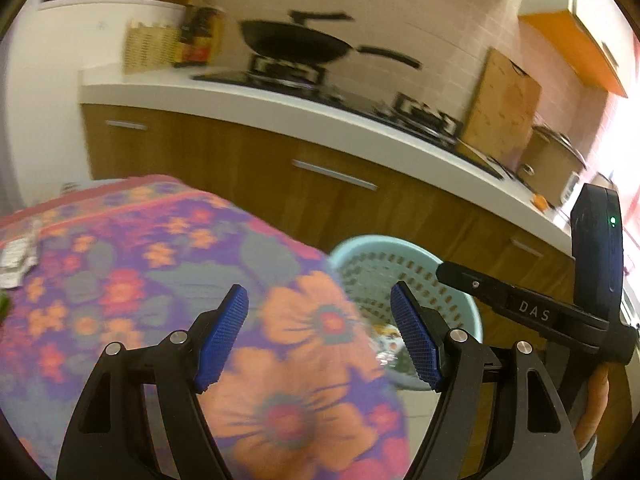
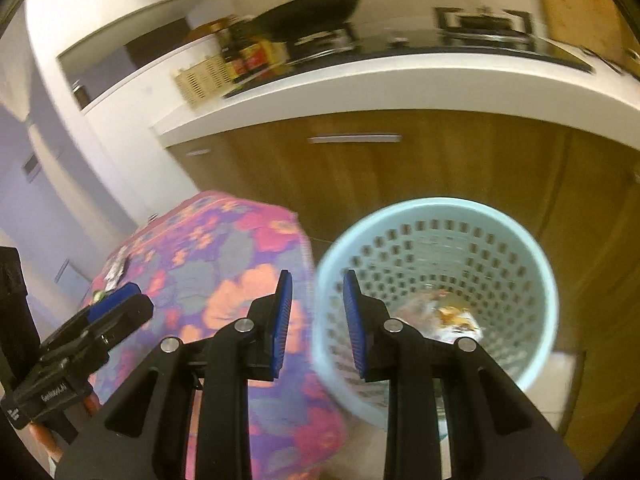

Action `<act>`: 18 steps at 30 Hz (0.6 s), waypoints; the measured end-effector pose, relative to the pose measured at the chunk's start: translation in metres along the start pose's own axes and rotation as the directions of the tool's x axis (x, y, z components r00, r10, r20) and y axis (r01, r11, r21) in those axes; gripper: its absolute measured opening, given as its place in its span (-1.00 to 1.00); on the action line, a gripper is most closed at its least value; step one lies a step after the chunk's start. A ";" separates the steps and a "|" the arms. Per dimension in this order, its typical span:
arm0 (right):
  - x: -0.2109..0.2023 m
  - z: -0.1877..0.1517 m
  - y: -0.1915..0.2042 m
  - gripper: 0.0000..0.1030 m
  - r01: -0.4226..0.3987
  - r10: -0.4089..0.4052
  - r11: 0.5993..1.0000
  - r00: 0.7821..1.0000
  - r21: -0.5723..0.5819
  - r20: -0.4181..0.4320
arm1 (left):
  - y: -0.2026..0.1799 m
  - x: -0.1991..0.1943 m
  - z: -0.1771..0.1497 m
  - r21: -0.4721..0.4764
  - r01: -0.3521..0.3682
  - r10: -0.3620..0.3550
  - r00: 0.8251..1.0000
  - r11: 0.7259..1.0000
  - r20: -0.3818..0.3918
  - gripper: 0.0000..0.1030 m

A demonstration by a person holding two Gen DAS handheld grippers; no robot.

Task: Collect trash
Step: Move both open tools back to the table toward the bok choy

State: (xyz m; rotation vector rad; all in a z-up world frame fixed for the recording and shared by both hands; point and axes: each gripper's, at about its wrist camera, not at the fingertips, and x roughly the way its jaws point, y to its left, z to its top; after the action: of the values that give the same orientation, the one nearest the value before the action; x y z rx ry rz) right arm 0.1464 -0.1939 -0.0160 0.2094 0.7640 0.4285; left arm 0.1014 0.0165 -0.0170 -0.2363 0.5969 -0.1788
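The trash still to collect lies at the far left corner of the tabletop [image 1: 120, 264]: some silvery wrappers [image 1: 18, 258], perhaps blister packs, but the picture is blurred there and you cannot be sure. Beside them at the edge is a small green piece [image 2: 97, 294]. More trash [image 2: 448, 318], crumpled and with orange print, is already at the bottom of the pale blue perforated wastebasket [image 2: 536, 264], which stands on the floor just beside the tabletop with its flowered cloth.

Your left gripper [image 1: 320, 332] hangs above the near part of the cloth, fingers wide apart and holding nothing. Your right gripper [image 2: 316, 320] is over the rim of the wastebasket, fingers only a little apart, and nothing is between them either.

The risk from here: the wrappers are flat and thin on soft cloth, so the fingers may pinch the cloth together with them, or slide over them. The wrappers also lie near the tabletop edge, and a push could send them to the floor. The wastebasket looks light; your right gripper may knock it over.
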 end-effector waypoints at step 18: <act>0.076 -0.001 0.226 -0.55 -0.228 0.214 0.901 0.974 -0.369 -0.078 | 0.221 -0.108 -0.018 -0.328 -0.409 0.441 0.897 0.852 0.026 0.56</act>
State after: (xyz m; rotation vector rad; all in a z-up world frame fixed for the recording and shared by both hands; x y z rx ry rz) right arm 0.1268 0.0416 0.0117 -0.0744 0.6804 0.7879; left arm 0.0249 0.2501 -0.0342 -0.4137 0.5618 0.3632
